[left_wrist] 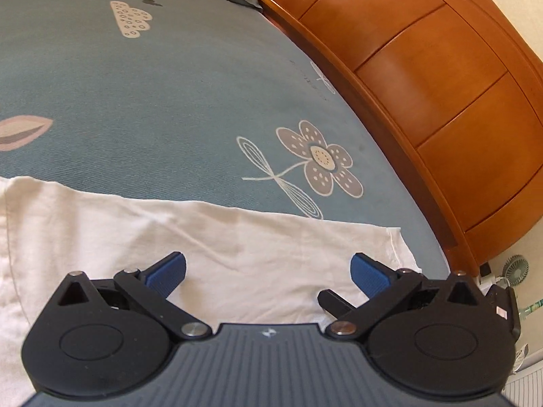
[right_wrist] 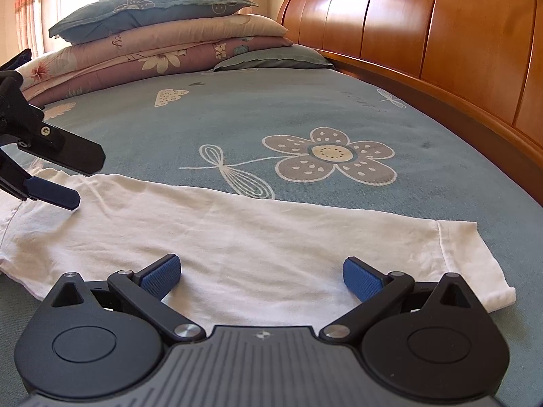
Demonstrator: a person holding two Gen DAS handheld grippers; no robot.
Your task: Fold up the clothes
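A white T-shirt (right_wrist: 237, 237) lies as a long flat band across the lower half of the frame on the blue flowered bed (right_wrist: 271, 118), its hemmed sleeve (right_wrist: 475, 257) at lower right; your right tongs (right_wrist: 261, 273) gape wide just above it, holding nothing; your left tongs (left_wrist: 268, 271) likewise. It looks thin, soft, light and limp; I judge you should pinch hems or corners; mid-cloth would bunch.

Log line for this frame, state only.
task: fold clothes | left gripper: open, empty, over white T-shirt | right gripper: open, empty, over shirt | shirt: flat on blue floral bedsheet
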